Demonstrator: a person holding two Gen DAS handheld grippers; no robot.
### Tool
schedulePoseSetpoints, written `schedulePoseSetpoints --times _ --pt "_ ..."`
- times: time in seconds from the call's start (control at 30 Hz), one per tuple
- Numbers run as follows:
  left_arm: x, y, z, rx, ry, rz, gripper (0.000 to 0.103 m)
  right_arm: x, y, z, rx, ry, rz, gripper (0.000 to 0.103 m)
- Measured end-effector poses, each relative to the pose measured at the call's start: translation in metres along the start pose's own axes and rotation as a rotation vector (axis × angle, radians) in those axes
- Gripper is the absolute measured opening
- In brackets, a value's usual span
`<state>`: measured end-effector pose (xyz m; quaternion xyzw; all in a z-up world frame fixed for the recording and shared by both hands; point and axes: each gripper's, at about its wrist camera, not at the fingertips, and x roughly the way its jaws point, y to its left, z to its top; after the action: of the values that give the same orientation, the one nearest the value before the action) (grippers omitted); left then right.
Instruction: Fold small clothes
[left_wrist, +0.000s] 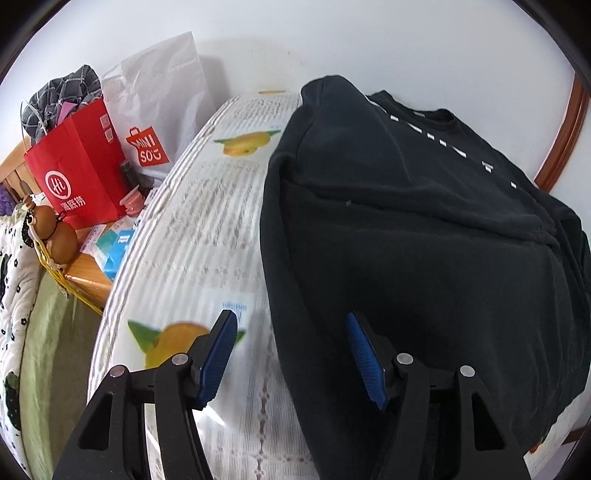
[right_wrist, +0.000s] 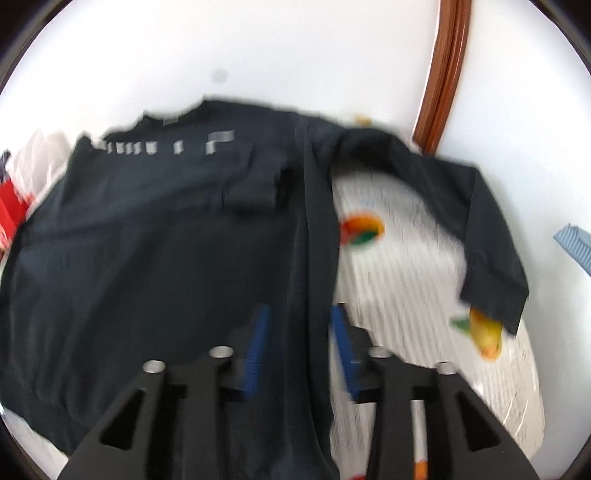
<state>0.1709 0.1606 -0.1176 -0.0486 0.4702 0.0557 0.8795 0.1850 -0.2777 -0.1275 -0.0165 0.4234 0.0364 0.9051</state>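
Note:
A black long-sleeved sweater (left_wrist: 424, 229) with white lettering lies flat on a white fruit-printed cloth (left_wrist: 192, 236). In the left wrist view its left sleeve is folded over the body. My left gripper (left_wrist: 291, 321) is open and empty, its jaws straddling the sweater's left side edge near the hem. In the blurred right wrist view the sweater (right_wrist: 155, 236) spreads left, and its right sleeve (right_wrist: 480, 221) lies stretched out to the right. My right gripper (right_wrist: 301, 314) is open, its jaws either side of the sweater's right side edge, not gripping it.
A red paper bag (left_wrist: 81, 173) and a white Miniso bag (left_wrist: 159, 110) stand on a wooden side table (left_wrist: 88, 277) at the left, with small boxes and gourd ornaments (left_wrist: 55, 232). A white wall and a brown wooden frame (right_wrist: 443, 74) lie behind.

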Motion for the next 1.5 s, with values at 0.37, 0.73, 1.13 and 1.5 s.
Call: schedulePoseSetpoints --times 0.37,0.73,1.13,1.5 --pt "0.025 -0.006 0.064 -0.05 -0.073 -0.008 0.063 0.071 0.03 0.104 0.026 0.016 0.066 0.049" --pt "0.07 -0.006 0.072 -0.061 -0.006 0.042 0.063 0.126 0.029 0.122 0.096 0.034 0.077 0.014" --pt "0.057 0.012 0.068 -0.044 -0.025 0.072 0.063 0.044 0.101 0.148 -0.104 -0.093 0.043 0.042" --pt "0.057 0.035 0.072 -0.066 -0.033 -0.006 0.043 0.099 0.314 0.212 -0.319 -0.085 0.375 0.047"
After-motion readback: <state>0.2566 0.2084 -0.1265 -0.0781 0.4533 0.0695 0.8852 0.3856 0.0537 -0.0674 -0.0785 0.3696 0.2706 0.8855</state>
